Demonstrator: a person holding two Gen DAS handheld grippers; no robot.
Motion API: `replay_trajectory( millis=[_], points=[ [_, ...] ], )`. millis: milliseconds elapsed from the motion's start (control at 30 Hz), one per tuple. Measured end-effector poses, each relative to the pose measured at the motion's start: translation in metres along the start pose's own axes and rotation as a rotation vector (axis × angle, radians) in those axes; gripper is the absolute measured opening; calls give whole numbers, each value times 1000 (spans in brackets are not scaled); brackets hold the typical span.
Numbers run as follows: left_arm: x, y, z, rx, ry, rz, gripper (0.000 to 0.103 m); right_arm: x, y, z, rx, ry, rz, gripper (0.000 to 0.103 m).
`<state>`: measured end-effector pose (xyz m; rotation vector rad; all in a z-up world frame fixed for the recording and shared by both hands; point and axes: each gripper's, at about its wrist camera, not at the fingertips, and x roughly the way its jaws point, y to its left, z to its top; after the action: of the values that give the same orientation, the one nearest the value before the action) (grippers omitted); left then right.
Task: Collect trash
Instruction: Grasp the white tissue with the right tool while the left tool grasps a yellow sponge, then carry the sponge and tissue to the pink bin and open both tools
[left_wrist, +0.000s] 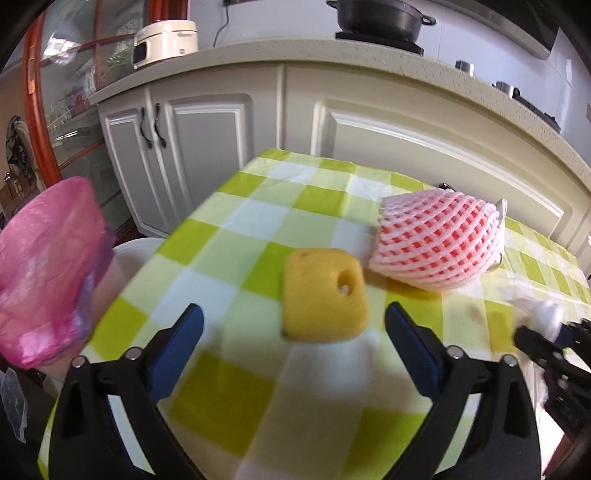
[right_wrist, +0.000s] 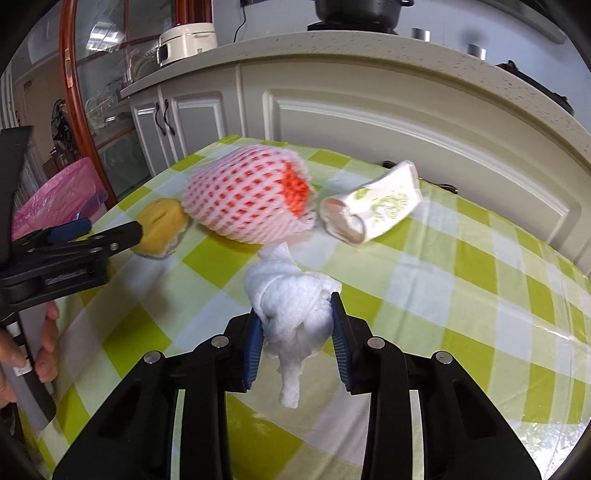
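A yellow sponge (left_wrist: 325, 293) lies on the green-and-white checked tablecloth (left_wrist: 236, 391), just ahead of and between the blue fingertips of my left gripper (left_wrist: 295, 321), which stands open without touching it. Behind the sponge lies a pink foam fruit net (left_wrist: 436, 242). In the right wrist view my right gripper (right_wrist: 297, 314) is shut on a crumpled white tissue (right_wrist: 291, 306), held a little above the cloth. The foam net (right_wrist: 247, 199), the sponge (right_wrist: 162, 225) and the left gripper (right_wrist: 107, 230) show there too.
A pink bag-lined bin (left_wrist: 44, 269) stands off the table's left edge. A rolled white packet with green print (right_wrist: 373, 203) lies right of the net. White kitchen cabinets (left_wrist: 406, 125) run behind the table. A hand (right_wrist: 44, 339) holds the left tool.
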<state>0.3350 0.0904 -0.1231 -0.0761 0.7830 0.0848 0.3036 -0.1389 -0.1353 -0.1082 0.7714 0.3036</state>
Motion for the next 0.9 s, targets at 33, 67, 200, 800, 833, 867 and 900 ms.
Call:
replay_trajectory(
  millis=[33, 67, 200, 800, 833, 867, 900],
  points=[
    [7, -4, 3, 6, 12, 1, 88, -2, -4, 0, 5, -4, -3, 33],
    [12, -7, 4, 10, 22, 1, 85, -3, -7, 0, 9, -6, -5, 33],
    [30, -14, 8, 8, 70, -1, 71, -4, -18, 1, 28, -15, -6, 33],
    [-29, -17, -22, 20, -31, -34, 49, -8, -2, -1, 24, -35, 11, 33],
    [-35, -16, -24, 15, -33, -39, 49, -10, 0, -2, 25, -36, 11, 33],
    [-40, -15, -26, 12, -34, -47, 49, -12, 1, -3, 26, -37, 14, 33],
    [-46, -15, -29, 13, -36, -52, 49, -14, 4, -4, 25, -38, 16, 33]
  ],
)
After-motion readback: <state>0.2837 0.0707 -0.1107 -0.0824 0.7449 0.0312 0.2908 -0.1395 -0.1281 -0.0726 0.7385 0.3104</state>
